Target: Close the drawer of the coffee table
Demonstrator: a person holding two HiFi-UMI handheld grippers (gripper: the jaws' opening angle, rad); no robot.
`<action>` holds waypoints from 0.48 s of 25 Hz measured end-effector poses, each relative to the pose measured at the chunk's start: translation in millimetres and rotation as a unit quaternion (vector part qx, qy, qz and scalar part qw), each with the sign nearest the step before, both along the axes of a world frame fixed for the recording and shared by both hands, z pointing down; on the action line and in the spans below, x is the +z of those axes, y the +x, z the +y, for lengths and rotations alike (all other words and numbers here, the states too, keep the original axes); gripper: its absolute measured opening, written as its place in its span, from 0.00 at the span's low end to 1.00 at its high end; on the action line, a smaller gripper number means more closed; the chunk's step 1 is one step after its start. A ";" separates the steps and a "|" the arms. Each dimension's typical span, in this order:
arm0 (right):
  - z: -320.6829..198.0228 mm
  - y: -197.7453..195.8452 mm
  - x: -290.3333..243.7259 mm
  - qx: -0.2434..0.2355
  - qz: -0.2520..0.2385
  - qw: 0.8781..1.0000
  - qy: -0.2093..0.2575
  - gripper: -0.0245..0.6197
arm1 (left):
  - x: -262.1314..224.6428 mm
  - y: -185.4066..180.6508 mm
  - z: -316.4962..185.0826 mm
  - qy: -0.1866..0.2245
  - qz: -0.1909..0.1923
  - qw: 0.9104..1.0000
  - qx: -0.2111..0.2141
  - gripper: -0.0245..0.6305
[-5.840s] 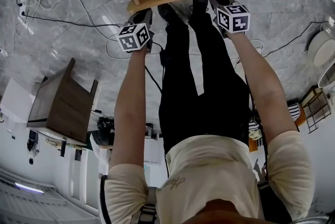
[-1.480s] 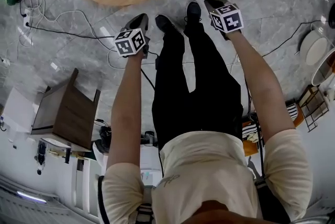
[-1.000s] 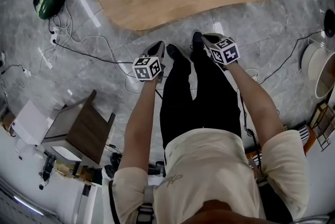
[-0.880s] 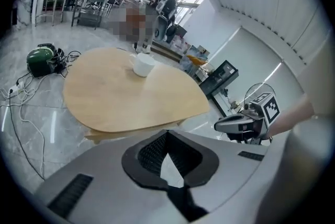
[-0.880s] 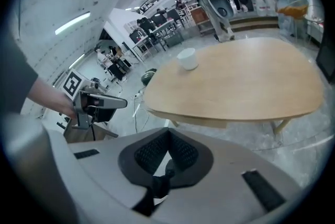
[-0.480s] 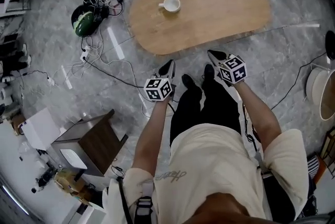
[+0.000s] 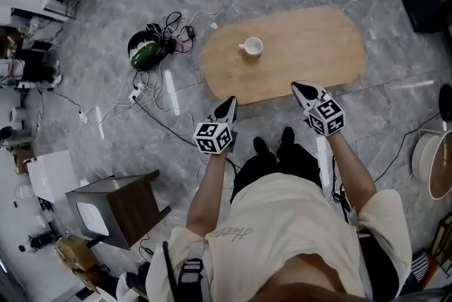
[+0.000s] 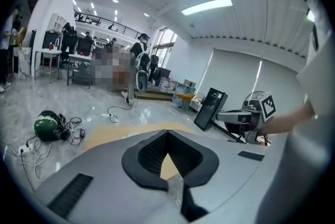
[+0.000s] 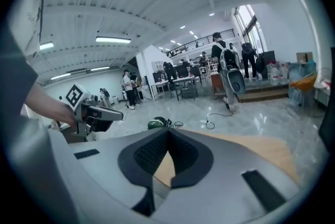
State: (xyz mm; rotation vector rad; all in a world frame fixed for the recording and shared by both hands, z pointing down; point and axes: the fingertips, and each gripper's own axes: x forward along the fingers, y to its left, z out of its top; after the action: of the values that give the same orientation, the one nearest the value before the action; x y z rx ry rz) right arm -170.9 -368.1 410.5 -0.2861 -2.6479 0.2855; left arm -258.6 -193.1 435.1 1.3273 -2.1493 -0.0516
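The oval wooden coffee table (image 7: 304, 53) stands on the grey marble floor beyond my feet, with a white cup (image 7: 252, 47) on its top. No drawer sticks out from its near edge. My left gripper (image 7: 229, 104) hangs in the air short of the table's near left edge, jaws shut with nothing between them. My right gripper (image 7: 296, 87) is held over the near edge, also shut and holding nothing. In the left gripper view the jaws (image 8: 167, 133) meet at their tips above the tabletop (image 8: 104, 136). The right gripper view shows the same (image 9: 168, 131).
A green helmet (image 7: 143, 53) lies in a tangle of cables left of the table. A dark wooden cabinet (image 7: 116, 205) and a white box (image 7: 46, 177) stand at lower left. A round white basket (image 7: 434, 166) is at the right. People stand far off.
The drawer that stuck out 5.8 s ago no longer shows. I have risen and backed away, so the table looks smaller and farther. Both grippers came up off it.
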 end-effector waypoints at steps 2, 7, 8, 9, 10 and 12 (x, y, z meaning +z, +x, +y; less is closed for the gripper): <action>-1.0 1.6 -21.1 -0.002 -0.017 1.000 0.015 0.03 | -23.9 -0.6 2.3 0.003 -0.026 1.000 0.007 0.04; -6.3 -0.8 -82.2 0.011 -0.076 0.997 0.032 0.03 | -93.7 -8.7 3.1 0.017 -0.123 0.992 0.017 0.04; -5.6 0.1 -95.0 0.013 -0.088 0.995 0.036 0.03 | -108.4 -9.1 3.2 0.022 -0.140 0.990 0.019 0.04; -4.7 0.7 -107.9 0.015 -0.099 0.994 0.040 0.03 | -122.9 -10.4 3.4 0.028 -0.153 0.988 0.019 0.04; -3.8 0.5 -120.9 0.016 -0.110 0.993 0.047 0.03 | -136.9 -12.9 3.7 0.036 -0.163 0.986 0.017 0.04; -2.4 0.4 -145.8 0.014 -0.126 0.990 0.066 0.03 | -162.4 -17.9 4.3 0.051 -0.178 0.983 0.009 0.04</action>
State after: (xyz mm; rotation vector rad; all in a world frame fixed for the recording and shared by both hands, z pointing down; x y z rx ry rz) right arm -170.5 -370.5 264.6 -0.2558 -2.9065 0.0866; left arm -276.5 -188.8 272.7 1.5087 -2.4578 0.0910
